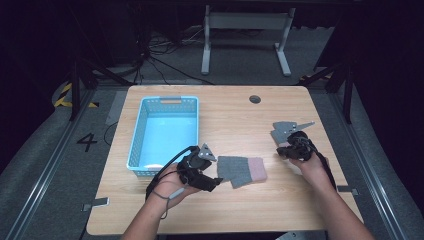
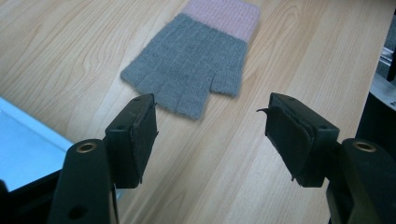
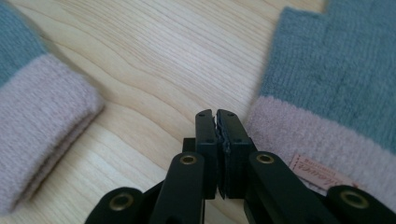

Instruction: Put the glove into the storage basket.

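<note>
High view: left gripper [image 1: 212, 181] low beside a grey glove [image 1: 242, 170], jaws parted and empty, fingertips [image 2: 140, 122] just short of the glove's finger stubs, probably lined up for a pickup. Right gripper [image 3: 217, 116] closed on nothing, fingertips between two pink cuffs [image 3: 299, 135], angled down at the table [image 1: 235, 115].

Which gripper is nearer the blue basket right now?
Left. The left gripper sits just off the blue basket's near right corner, by one glove. The right gripper is far across the table.
</note>
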### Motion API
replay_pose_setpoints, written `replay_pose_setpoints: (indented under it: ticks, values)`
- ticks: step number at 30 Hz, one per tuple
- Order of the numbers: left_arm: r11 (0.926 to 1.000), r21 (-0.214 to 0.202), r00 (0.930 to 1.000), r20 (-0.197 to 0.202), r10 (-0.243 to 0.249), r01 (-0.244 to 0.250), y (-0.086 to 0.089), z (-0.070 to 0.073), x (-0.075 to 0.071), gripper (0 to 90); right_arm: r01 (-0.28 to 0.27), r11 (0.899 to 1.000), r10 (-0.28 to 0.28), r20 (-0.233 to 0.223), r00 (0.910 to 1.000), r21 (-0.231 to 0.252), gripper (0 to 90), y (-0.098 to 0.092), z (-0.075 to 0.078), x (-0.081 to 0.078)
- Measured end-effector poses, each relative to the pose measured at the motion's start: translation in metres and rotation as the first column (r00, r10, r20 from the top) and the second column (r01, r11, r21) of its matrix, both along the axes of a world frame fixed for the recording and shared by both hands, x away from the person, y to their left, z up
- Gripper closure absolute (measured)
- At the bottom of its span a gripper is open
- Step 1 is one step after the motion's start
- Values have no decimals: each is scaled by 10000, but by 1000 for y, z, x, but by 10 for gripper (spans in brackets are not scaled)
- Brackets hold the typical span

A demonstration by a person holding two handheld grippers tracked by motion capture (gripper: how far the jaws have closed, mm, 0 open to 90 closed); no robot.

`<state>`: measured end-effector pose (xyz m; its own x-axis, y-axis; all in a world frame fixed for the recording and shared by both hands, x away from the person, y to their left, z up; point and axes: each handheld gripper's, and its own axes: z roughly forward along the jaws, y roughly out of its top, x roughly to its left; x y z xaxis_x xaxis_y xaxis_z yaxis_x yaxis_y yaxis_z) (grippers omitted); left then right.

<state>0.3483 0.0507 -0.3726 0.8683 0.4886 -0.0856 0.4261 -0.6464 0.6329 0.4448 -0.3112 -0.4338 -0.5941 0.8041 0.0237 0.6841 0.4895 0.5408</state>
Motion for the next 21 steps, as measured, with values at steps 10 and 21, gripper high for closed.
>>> replay_pose_setpoints:
  ticks: [10, 21]
  values:
    - [9996, 98, 9996, -127, -263, 264, -6, 2, 4, 356, 496, 9988, -496, -26, 9988, -12, 879, -17, -3, -4]
    - [9999, -11, 9997, -205, -152, 152, -6, 2, 5, 375, 438, 9987, -440, 56, 9990, 269, 836, -19, 2, -7]
